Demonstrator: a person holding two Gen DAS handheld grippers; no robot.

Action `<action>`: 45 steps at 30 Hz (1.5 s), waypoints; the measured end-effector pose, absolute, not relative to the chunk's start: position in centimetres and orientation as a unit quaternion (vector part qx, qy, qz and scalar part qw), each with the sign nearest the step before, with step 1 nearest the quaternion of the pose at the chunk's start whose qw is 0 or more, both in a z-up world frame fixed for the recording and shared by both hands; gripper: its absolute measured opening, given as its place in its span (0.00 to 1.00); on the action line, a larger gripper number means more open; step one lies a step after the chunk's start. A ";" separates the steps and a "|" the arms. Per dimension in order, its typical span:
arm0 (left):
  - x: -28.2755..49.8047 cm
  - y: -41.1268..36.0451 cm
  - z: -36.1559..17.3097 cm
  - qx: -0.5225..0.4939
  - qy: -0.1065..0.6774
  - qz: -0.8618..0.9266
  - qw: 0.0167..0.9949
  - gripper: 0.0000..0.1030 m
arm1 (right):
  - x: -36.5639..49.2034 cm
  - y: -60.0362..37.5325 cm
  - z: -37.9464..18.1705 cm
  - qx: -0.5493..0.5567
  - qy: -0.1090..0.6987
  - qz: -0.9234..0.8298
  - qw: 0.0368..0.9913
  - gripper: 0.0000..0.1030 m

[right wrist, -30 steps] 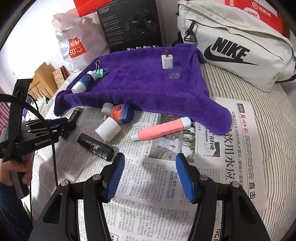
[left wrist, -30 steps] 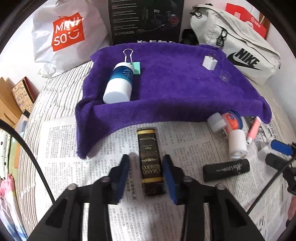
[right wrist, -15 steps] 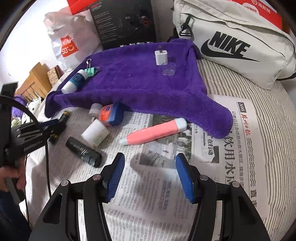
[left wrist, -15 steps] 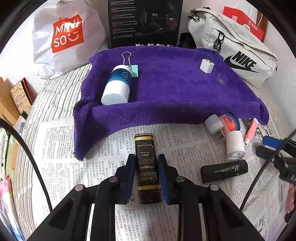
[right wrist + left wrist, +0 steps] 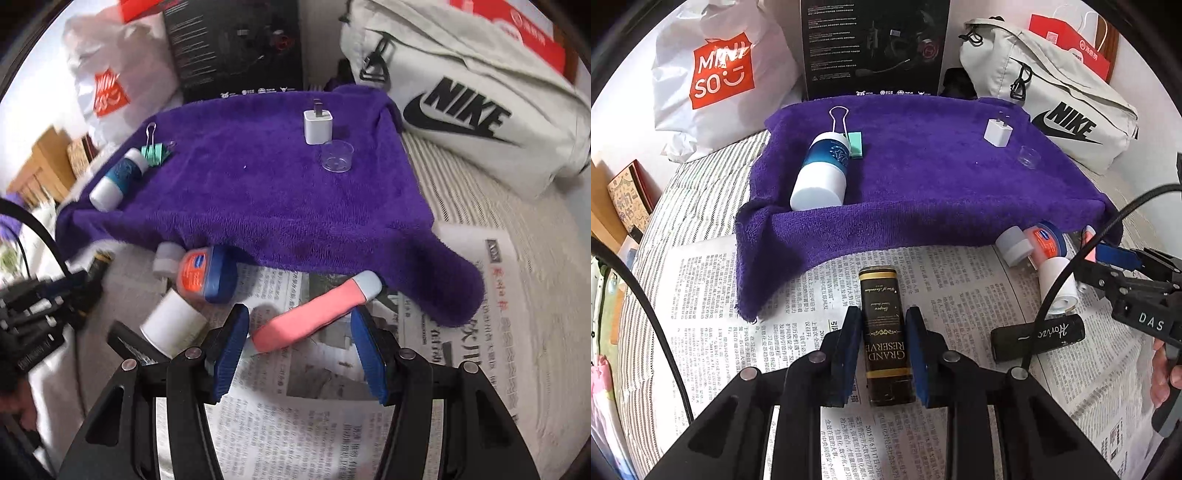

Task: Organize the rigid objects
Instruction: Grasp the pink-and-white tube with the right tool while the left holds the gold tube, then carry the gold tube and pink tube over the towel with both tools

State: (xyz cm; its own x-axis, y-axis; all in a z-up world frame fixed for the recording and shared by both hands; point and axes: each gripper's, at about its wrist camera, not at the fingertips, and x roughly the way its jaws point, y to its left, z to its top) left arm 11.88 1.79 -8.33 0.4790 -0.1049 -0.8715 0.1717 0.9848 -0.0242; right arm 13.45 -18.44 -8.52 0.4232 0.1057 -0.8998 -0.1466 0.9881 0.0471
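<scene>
- The left gripper (image 5: 884, 345) is clamped on a dark box with gold lettering (image 5: 884, 332); both blue fingers (image 5: 849, 354) press its long sides, and the box lies flat on the newspaper (image 5: 738, 295) just in front of the purple towel (image 5: 942, 192).
- The right gripper (image 5: 301, 343) stands half open; its fingers (image 5: 229, 350) straddle the lower end of a pink tube (image 5: 310, 314) without touching it. The tube lies slantwise on the newspaper, its pale cap (image 5: 369, 282) tucked against the towel's hanging front corner.
- On the towel, at its left edge, a blue-and-white bottle (image 5: 822, 171) lies on its side, touching a green binder clip (image 5: 855, 142) behind it.
- Toward the towel's back right corner a white charger plug (image 5: 997, 131) stands upright, with a small clear cup (image 5: 336, 155) just in front of it.
- Against the towel's front edge, right of the dark box, lie a grey-capped piece (image 5: 1014, 245) and an orange-labelled jar with a blue lid (image 5: 205, 275), touching each other; a white cylinder (image 5: 1056, 284) lies just in front of them.
- In front of the white cylinder, further from the towel, a black tube with script lettering (image 5: 1038, 338) lies on the newspaper.
- Behind the towel stand a white shopping bag (image 5: 716, 70), a black box (image 5: 875, 48) and a pale sports bag (image 5: 1052, 92).
- The bedding (image 5: 480, 206) under the towel and newspaper is striped.
</scene>
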 end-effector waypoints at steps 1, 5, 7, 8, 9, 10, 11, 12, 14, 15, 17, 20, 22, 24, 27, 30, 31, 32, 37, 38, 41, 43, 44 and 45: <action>11.8 1.9 -8.3 0.032 0.504 -0.081 0.860 0.24 | 13.2 -18.7 -8.5 -0.025 0.535 0.070 0.842 0.55; 11.6 1.9 -8.3 0.033 0.502 -0.081 0.860 0.23 | 12.6 -20.7 -8.4 -0.029 0.546 0.049 0.836 0.56; 11.6 1.8 -8.3 0.032 0.502 -0.079 0.861 0.23 | 12.4 -21.4 -8.2 -0.029 0.545 0.042 0.837 0.56; 11.6 1.7 -8.3 0.032 0.502 -0.078 0.861 0.23 | 12.5 -21.7 -8.2 -0.029 0.543 0.041 0.838 0.56; 11.7 1.7 -8.3 0.031 0.503 -0.078 0.861 0.23 | 12.6 -21.8 -8.3 -0.029 0.541 0.042 0.839 0.56; 11.6 1.7 -8.3 0.031 0.503 -0.078 0.860 0.23 | 12.7 -21.8 -8.4 -0.030 0.538 0.042 0.841 0.54; 11.7 1.7 -8.3 0.031 0.503 -0.077 0.860 0.23 | 12.8 -21.8 -8.4 -0.032 0.532 0.043 0.845 0.51; 11.7 1.7 -8.3 0.031 0.503 -0.077 0.860 0.23 | 12.9 -21.7 -8.5 -0.038 0.527 0.046 0.848 0.50; 11.7 1.7 -8.3 0.032 0.504 -0.078 0.860 0.23 | 12.9 -21.5 -8.6 -0.041 0.515 0.056 0.854 0.31; 11.7 1.7 -8.3 0.032 0.504 -0.078 0.860 0.24 | 12.9 -21.4 -8.6 -0.040 0.514 0.062 0.855 0.28; 11.7 1.8 -8.3 0.033 0.505 -0.079 0.859 0.24 | 12.7 -21.4 -8.4 -0.046 0.518 0.067 0.851 0.15; 11.7 1.7 -8.3 0.035 0.505 -0.077 0.859 0.24 | 12.2 -21.8 -8.1 -0.046 0.528 0.075 0.845 0.15; 11.7 1.6 -8.3 0.035 0.506 -0.075 0.859 0.24 | 11.8 -22.3 -8.2 -0.045 0.531 0.073 0.843 0.15; 11.8 1.5 -8.3 0.035 0.506 -0.074 0.858 0.24 | 11.7 -22.5 -8.2 -0.042 0.529 0.073 0.844 0.15; 11.8 1.5 -8.4 0.037 0.508 -0.074 0.857 0.24 | 11.5 -22.0 -8.1 -0.064 0.529 0.068 0.844 0.15; 11.8 1.3 -8.3 0.041 0.510 -0.072 0.856 0.24 | 11.0 -21.6 -8.0 -0.078 0.533 0.073 0.840 0.16; 11.8 1.3 -8.3 0.042 0.510 -0.071 0.856 0.24 | 11.0 -21.6 -8.0 -0.078 0.532 0.073 0.840 0.16; 11.8 1.2 -8.3 0.042 0.511 -0.071 0.856 0.24 | 11.0 -21.7 -8.0 -0.077 0.533 0.074 0.839 0.16; 11.9 1.3 -8.3 0.038 0.510 -0.072 0.856 0.24 | 10.9 -21.9 -8.1 -0.075 0.531 0.077 0.840 0.16; 11.9 1.4 -8.3 0.034 0.510 -0.074 0.856 0.23 | 10.8 -21.9 -8.1 -0.079 0.529 0.079 0.842 0.16; 11.7 1.6 -8.3 0.028 0.506 -0.078 0.858 0.23 | 11.0 -22.1 -8.2 -0.074 0.529 0.084 0.842 0.15; 11.7 1.8 -8.3 0.027 0.508 -0.081 0.857 0.23 | 11.1 -22.3 -8.2 -0.067 0.530 0.087 0.841 0.15; 11.7 1.9 -8.3 0.025 0.510 -0.082 0.856 0.23 | 11.2 -22.3 -8.1 -0.063 0.531 0.089 0.840 0.15; 11.6 1.9 -8.2 0.025 0.511 -0.082 0.855 0.23 | 11.2 -22.5 -8.1 -0.058 0.532 0.091 0.840 0.15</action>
